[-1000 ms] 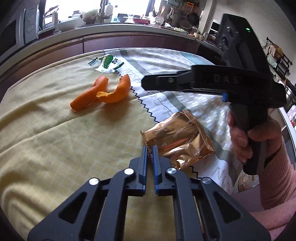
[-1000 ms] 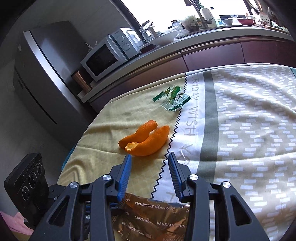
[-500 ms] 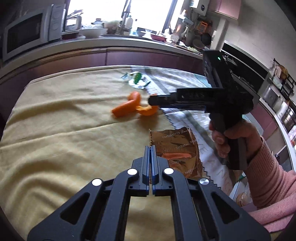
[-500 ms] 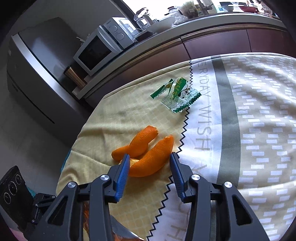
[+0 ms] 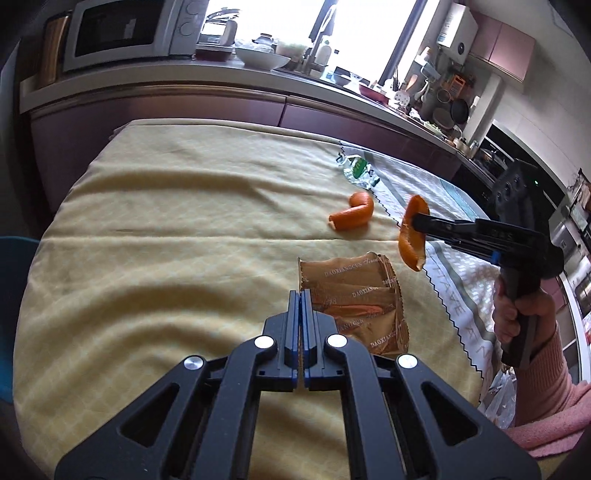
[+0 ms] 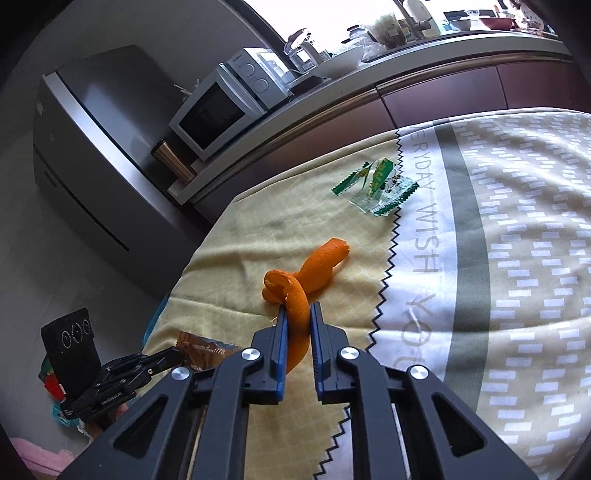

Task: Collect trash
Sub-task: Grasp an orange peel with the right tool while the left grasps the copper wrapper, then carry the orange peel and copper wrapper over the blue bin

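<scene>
My right gripper is shut on an orange peel and holds it above the table; the held peel hangs from that gripper in the left wrist view. A second orange peel lies on the yellow cloth, also seen in the right wrist view. A green and clear candy wrapper lies beyond it. My left gripper is shut on the left edge of a gold snack packet, which also shows in the right wrist view.
The table carries a yellow cloth and a white and green patterned cloth. A kitchen counter with a microwave runs behind. A fridge stands at the table's far left end.
My right gripper closed on one orange peel and lifted it off the cloth. My left gripper has stayed shut on the gold packet's edge while its view pulled back.
</scene>
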Action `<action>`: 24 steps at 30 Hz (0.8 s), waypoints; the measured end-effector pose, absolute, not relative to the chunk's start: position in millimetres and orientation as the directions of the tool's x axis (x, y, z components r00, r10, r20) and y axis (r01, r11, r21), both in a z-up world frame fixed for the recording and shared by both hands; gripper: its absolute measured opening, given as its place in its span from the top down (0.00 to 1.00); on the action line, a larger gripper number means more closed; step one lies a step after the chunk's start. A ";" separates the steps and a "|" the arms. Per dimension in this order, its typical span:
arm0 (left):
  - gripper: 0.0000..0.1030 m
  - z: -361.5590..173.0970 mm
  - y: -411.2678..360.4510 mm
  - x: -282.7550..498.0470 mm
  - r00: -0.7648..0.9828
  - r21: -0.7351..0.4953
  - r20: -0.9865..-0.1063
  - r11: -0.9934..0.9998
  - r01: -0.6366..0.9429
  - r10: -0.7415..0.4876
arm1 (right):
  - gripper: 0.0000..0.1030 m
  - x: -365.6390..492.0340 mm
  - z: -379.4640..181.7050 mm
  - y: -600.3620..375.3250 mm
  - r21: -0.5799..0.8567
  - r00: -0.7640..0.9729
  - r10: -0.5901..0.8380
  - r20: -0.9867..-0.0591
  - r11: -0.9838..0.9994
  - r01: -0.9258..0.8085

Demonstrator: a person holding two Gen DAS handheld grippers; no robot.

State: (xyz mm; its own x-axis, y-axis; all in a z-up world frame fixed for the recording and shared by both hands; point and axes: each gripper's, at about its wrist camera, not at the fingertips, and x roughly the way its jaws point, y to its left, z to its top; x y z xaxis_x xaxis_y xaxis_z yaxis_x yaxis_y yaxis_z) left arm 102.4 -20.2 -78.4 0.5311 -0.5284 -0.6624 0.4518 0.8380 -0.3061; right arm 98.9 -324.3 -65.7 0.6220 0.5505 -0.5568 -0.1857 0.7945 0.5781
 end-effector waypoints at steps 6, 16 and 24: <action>0.98 -72.8 -6.2 101.4 0.558 -0.311 -0.646 0.847 0.430 -0.521 | 0.90 96.9 -60.4 -305.1 0.580 0.603 0.582 -0.546 0.782 -0.229; 0.99 -49.0 26.4 87.1 0.639 -0.305 -0.594 0.872 0.383 -0.489 | 0.90 101.6 -48.3 -267.0 0.579 0.571 0.632 -0.524 0.756 -0.306; 0.99 -37.9 63.7 78.6 0.695 -0.307 -0.567 0.896 0.319 -0.442 | 0.90 107.3 -43.7 -239.5 0.577 0.537 0.665 -0.519 0.736 -0.354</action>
